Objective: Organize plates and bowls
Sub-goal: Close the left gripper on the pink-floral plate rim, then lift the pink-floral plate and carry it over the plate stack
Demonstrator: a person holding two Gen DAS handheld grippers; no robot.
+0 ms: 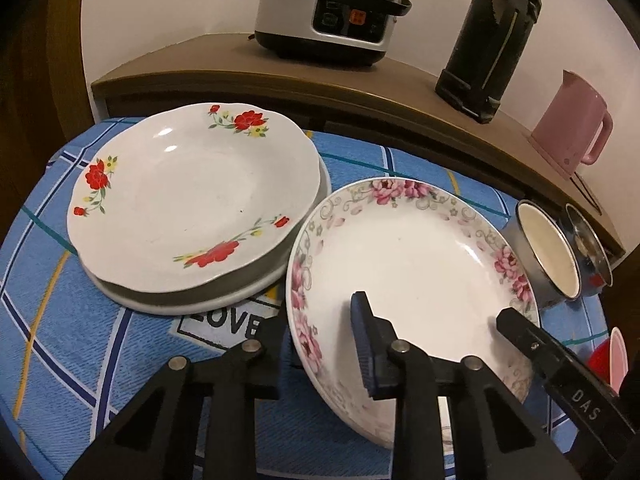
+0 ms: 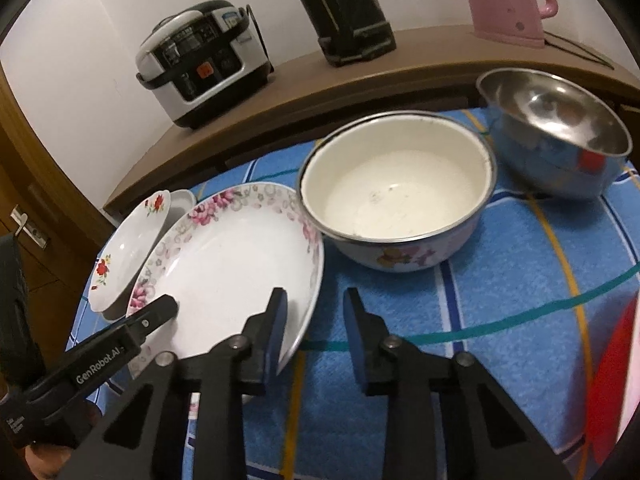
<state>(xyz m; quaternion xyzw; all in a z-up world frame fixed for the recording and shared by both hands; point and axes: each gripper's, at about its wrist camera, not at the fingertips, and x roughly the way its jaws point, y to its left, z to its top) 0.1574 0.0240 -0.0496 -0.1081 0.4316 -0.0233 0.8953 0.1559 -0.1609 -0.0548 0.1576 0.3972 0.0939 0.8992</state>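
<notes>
A pink-flowered plate point(image 1: 412, 264) lies tilted on the blue cloth; it also shows in the right wrist view point(image 2: 232, 264). My left gripper point(image 1: 320, 336) straddles its near left rim, one pad point(image 1: 364, 344) over the plate, the other finger below the rim; whether it grips is unclear. My right gripper point(image 2: 316, 336) is open, its left pad point(image 2: 276, 332) over the plate's right rim. A red-flowered plate point(image 1: 188, 200) sits on a stack to the left. A white enamel bowl point(image 2: 396, 196) and a steel bowl point(image 2: 556, 128) stand on the right.
A wooden counter point(image 1: 360, 80) behind the table carries a rice cooker point(image 1: 332, 4), a black thermos point(image 1: 488, 36) and a pink jug point(image 1: 572, 128). A red and pink object point(image 2: 612, 380) lies at the right edge.
</notes>
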